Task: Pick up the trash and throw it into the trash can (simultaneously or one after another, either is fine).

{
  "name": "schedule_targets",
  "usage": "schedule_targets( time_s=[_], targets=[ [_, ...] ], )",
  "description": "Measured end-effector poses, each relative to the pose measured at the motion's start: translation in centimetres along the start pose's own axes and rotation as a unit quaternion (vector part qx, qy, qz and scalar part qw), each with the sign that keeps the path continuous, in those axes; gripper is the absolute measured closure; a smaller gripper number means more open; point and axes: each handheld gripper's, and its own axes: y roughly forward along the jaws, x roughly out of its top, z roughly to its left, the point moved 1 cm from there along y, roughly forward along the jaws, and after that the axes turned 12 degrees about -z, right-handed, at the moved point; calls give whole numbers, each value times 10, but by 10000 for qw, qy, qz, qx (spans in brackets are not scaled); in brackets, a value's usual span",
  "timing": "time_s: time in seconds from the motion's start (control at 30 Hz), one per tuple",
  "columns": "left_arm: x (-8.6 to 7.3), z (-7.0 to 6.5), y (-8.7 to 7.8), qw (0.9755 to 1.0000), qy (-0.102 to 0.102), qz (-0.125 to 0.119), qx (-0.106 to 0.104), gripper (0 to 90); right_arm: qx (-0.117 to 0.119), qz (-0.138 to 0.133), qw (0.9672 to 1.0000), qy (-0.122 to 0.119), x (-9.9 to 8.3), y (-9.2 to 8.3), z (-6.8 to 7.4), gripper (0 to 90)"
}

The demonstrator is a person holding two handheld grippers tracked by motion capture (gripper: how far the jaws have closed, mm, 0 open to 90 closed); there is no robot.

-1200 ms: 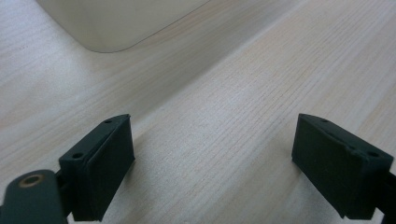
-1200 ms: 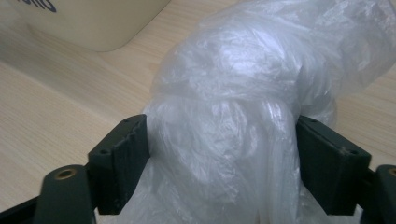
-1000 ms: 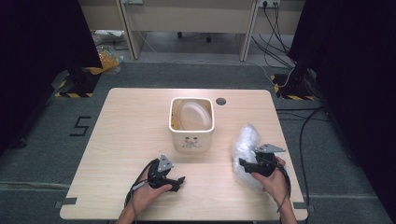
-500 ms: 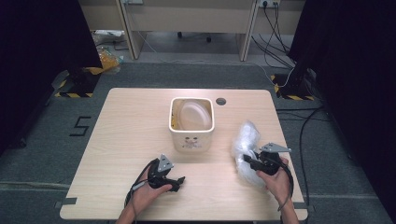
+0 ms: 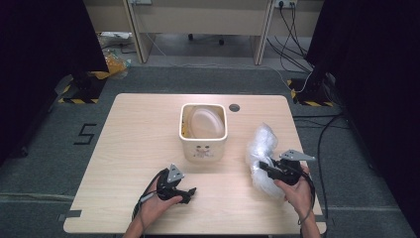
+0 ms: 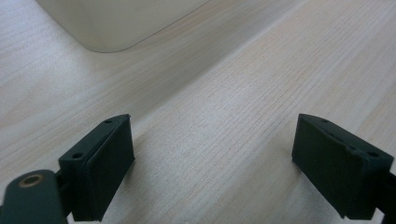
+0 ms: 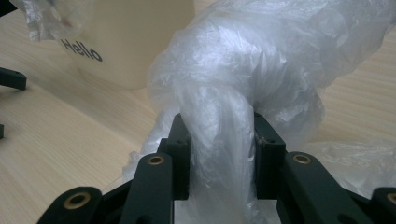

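Right gripper (image 7: 217, 154) fingers (image 7: 180, 154) clamped on a twisted neck of the clear plastic bag (image 5: 262, 153), lower right of the high view. Bag bulk runs up-frame from the fingers, long axis roughly toward the cream bin (image 5: 203, 133) at centre, up and left. Left gripper (image 5: 184, 191) fingers spread, nothing between them, low over the worktop (image 5: 129, 129), just below the bin, nearer to it than the right.

One bin (image 5: 203, 141), one plastic bag (image 5: 261, 148), two grippers
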Motion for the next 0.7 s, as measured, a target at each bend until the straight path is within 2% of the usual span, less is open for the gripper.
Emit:
schedule_targets(
  time_s=[0.2,0.4,0.7],
  targets=[
    [0,0,0,10000,-2,-1,0,120,21,-103,9999,-18,6,-5,1,669],
    [0,0,0,10000,-2,2,-1,119,163,-266,9995,27,15,-12,4,667],
    [0,0,0,10000,-2,5,0,119,262,-284,9993,-19,22,-13,10,666]
  ],
)
